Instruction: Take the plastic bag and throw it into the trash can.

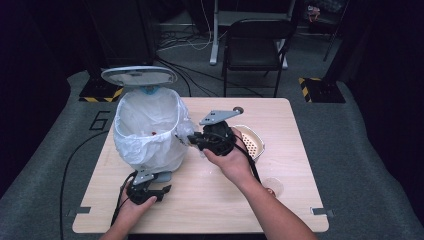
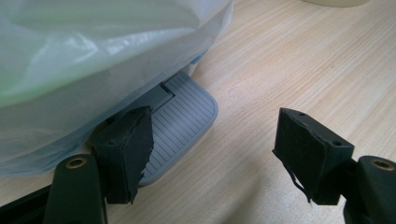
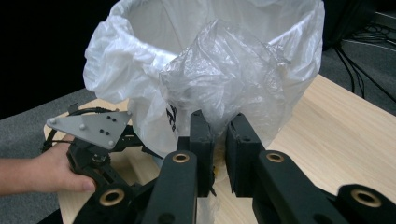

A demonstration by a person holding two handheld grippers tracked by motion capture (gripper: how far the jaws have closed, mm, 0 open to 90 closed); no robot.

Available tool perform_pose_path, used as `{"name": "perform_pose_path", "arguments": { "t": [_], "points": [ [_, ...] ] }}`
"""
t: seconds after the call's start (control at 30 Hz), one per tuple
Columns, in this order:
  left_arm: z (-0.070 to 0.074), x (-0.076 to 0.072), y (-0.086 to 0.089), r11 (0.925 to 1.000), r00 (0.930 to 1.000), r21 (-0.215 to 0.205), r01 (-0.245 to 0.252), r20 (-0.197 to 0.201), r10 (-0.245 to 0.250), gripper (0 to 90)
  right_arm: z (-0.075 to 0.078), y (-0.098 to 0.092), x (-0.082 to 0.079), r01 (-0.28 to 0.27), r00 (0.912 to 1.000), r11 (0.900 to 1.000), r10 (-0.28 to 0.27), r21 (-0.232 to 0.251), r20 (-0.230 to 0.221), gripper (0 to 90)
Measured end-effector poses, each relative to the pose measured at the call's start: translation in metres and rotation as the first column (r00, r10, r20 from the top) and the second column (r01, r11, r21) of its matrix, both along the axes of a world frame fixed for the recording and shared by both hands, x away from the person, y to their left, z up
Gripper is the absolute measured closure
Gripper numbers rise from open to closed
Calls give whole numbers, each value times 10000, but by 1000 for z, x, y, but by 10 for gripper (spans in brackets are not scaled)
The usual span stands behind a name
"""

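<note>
Nearest you, your left hand-held gripper rests low on the tabletop, jaws spread wide with nothing between them, aimed at the grey foot pedal that juts from the bin's base. The pedal bin stands upright left of centre, its long axis vertical, mouth facing up, lid raised behind it and a white liner over the rim. Your right hand-held gripper is pinched shut on a crumpled clear plastic bag, held just beside the rim. A perforated cream bowl sits behind your right hand.
</note>
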State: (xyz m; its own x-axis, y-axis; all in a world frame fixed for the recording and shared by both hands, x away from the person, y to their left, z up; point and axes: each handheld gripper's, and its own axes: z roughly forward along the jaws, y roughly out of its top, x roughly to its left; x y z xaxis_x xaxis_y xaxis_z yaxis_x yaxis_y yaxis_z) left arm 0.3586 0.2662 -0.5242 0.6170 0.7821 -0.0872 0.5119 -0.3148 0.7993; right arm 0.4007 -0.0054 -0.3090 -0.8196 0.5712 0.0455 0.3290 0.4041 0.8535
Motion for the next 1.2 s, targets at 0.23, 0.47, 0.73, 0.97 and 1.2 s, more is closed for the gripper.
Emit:
{"name": "perform_pose_path", "arguments": {
  "t": [0.23, 0.47, 0.73, 0.97, 1.2],
  "points": [
    [1, 1, 1, 10000, 9999, -45, 67, -75, -67, 280, 9, 0, 6, 106, 9999, 9999, -106, 65, 40, 826],
    [1, 2, 1, 10000, 9999, -52, 54, -94, -55, 280, 16, 7, 12, 157, 9998, 9998, -159, 109, 132, 826],
    [0, 1, 0, 10000, 9999, 40, 1, 103, -2, 280, 26, 30, 25, 49, 9998, 9997, -54, 248, 200, 824],
    [0, 1, 0, 9999, 10000, 105, -12, 72, 12, 280, 27, 47, 34, -62, 9996, 9999, 58, 126, 277, 822],
    [0, 1, 0, 9999, 10000, 141, 41, 53, -42, 280, 23, 58, 42, 6, 9993, 10000, -9, 77, 363, 822]
  ]
}}
